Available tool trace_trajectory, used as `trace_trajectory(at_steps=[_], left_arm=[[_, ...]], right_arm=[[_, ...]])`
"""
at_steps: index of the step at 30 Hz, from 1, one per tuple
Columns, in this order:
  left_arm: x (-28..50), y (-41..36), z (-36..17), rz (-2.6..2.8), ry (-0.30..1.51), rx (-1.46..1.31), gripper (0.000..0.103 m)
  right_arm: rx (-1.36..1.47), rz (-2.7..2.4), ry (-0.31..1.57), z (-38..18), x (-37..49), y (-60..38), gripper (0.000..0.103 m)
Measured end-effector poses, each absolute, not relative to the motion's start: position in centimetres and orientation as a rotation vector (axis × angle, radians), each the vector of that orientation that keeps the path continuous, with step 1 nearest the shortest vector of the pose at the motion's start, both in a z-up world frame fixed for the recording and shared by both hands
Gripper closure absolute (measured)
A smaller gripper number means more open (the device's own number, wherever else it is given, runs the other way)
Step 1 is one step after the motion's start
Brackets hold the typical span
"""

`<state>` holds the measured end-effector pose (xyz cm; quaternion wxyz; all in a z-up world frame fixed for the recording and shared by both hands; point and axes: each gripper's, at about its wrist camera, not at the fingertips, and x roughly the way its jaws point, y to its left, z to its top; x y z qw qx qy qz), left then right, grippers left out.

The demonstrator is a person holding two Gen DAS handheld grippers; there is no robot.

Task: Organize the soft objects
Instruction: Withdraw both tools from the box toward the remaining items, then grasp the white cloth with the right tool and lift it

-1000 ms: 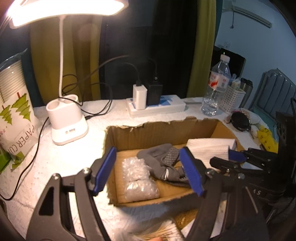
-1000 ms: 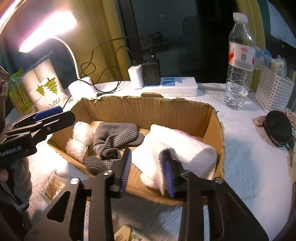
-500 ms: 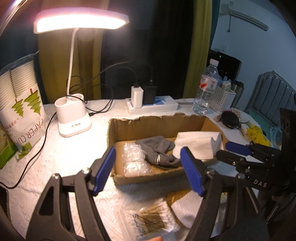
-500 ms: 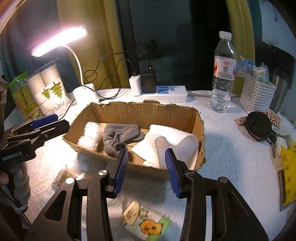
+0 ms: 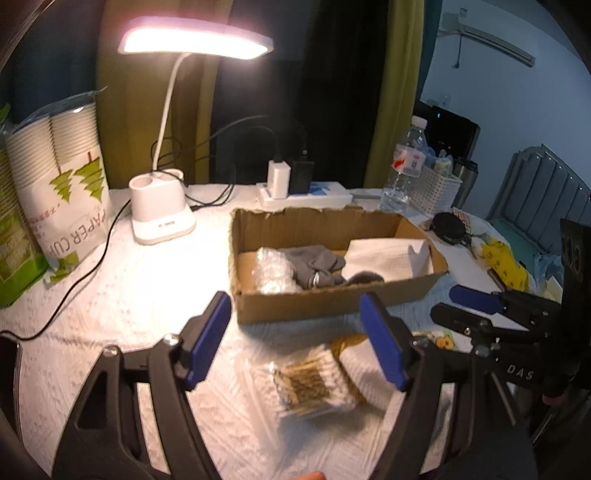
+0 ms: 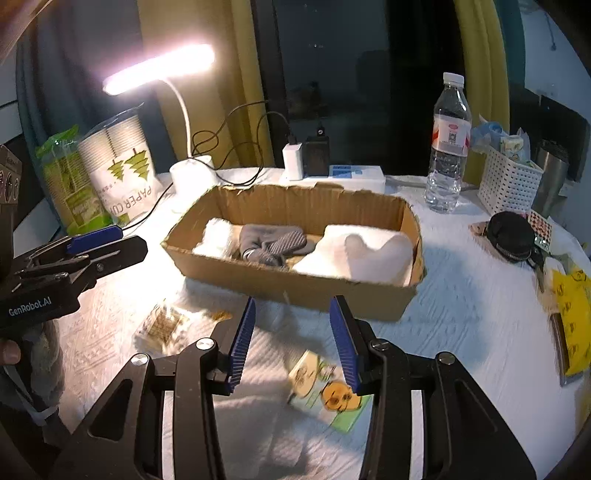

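The cardboard box (image 5: 332,295) sits in the middle of the white textured table cover (image 5: 110,314), and everything else is placed from it. Inside it, in a row, lie a clear bubble-wrap bundle (image 5: 273,271), grey socks (image 5: 317,267) and a folded white towel (image 5: 388,254). The left wrist view alone shows a wall-mounted air conditioner (image 5: 484,33) high behind the box and a grey padded headboard (image 5: 543,199) off to its right; it also shows a pack of cotton swabs (image 5: 314,384) in front of the box. The right wrist view alone shows a green card with cartoon faces (image 6: 328,391) in front of the box, with a lit desk lamp (image 6: 192,173) and power strip (image 6: 351,173) behind it. The left gripper (image 5: 295,336) stands wide apart, empty, hovering before the box. The right gripper (image 6: 293,341) is moderately parted, its jaws having just been opening, with nothing between them.
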<state>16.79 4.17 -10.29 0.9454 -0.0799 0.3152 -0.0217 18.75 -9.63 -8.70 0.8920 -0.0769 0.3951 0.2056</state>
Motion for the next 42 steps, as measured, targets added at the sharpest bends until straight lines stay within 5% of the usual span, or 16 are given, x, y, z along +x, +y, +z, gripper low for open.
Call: trace_trajectory(at_steps=[17,28,29,33,35,42], left_arm=[[12.6,4.5,-13.1,-0.049,0.679,-0.185,0.030],[11.2,4.8,-14.7,-0.033,0.711,-0.195,0.029],[11.2,4.8,-14.8,-0.032,0.712,-0.196,0.029],[11.2,4.6,-14.7,-0.031,0.714,-0.192,0.029],[11.3,4.4,-14.7,-0.032,0.716,-0.188,0.029],[11.9,2.6,-14.1,-0.040,0.721,-0.158,0.029]], right_arm=[[-0.155,0.464,0.876,-11.3,14.2,-8.6,0.042],[-0.187,0.487,0.924,-13.8,13.3,-7.0,0.041],[-0.193,0.486,0.923,-13.9,13.3,-6.9,0.043],[-0.208,0.504,0.926,-14.2,13.2,-6.9,0.084],[-0.203,0.516,0.925,-14.2,13.2,-7.2,0.094],[-0.172,0.522,0.828,-11.4,12.5,-9.3,0.097]])
